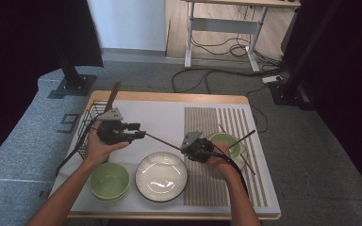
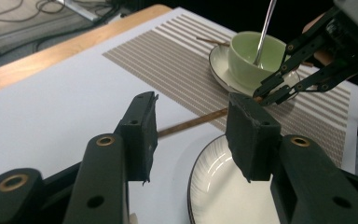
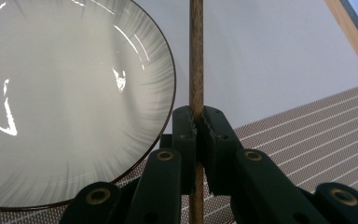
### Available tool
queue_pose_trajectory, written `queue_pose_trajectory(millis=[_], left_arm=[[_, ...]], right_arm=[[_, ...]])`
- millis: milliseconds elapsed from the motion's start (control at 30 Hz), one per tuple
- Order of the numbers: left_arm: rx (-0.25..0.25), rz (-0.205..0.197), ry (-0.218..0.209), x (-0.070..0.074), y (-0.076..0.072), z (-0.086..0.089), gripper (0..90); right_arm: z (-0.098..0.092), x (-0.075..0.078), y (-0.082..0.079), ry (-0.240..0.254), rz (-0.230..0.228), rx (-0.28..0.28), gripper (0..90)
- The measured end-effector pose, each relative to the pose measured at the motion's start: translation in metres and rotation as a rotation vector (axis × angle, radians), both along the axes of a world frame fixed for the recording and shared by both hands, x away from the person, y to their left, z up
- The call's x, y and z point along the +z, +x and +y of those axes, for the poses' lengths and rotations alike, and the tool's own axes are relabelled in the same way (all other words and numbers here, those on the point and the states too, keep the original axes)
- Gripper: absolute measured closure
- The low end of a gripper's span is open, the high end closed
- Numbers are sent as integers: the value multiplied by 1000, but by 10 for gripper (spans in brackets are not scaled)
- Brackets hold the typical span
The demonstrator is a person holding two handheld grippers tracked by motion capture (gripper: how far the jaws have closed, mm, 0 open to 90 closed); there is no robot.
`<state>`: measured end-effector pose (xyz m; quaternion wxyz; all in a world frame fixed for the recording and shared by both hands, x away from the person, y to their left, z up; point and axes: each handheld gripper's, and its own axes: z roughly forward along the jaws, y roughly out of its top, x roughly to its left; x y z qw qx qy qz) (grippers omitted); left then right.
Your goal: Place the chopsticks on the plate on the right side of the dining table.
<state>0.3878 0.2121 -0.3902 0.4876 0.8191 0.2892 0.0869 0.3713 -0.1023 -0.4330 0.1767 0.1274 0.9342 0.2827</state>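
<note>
Jaws, right gripper [image 3: 198, 122]: clamped on chopstick [image 3: 196, 56].
Jaws, left gripper [image 2: 191, 133]: parted, empty.
Chopstick axis: runs lower right to upper left in the high view, spanning both grippers.

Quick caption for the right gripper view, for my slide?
Right hand-held gripper clamped on a wooden chopstick beside the white plate.

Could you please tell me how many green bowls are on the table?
2: one green bowl at the near left beside the white plate, the other green bowl on a saucer at the right, on the striped mat.
</note>
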Motion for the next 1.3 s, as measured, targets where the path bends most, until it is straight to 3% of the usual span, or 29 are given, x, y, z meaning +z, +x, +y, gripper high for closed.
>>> queue_pose_trajectory(millis=[433,633,733,1033,1300], left_arm=[[38,-21,5,-4,-5,3,484],[51,-13,8,-6,-9,5,472],[63,-1,-11,-5,-11,7,443],[72,14,-5,-2,-18,6,427],[87,30,13,-7,-27,7,395]], right_arm=[[-18,-1,0,150,38,-104,844],[-25,-1,-1,210,43,-137,844],[-30,-2,-3,240,49,-163,844],[-47,-2,-11,282,50,-223,844],[-63,-9,-13,305,68,-262,844]])
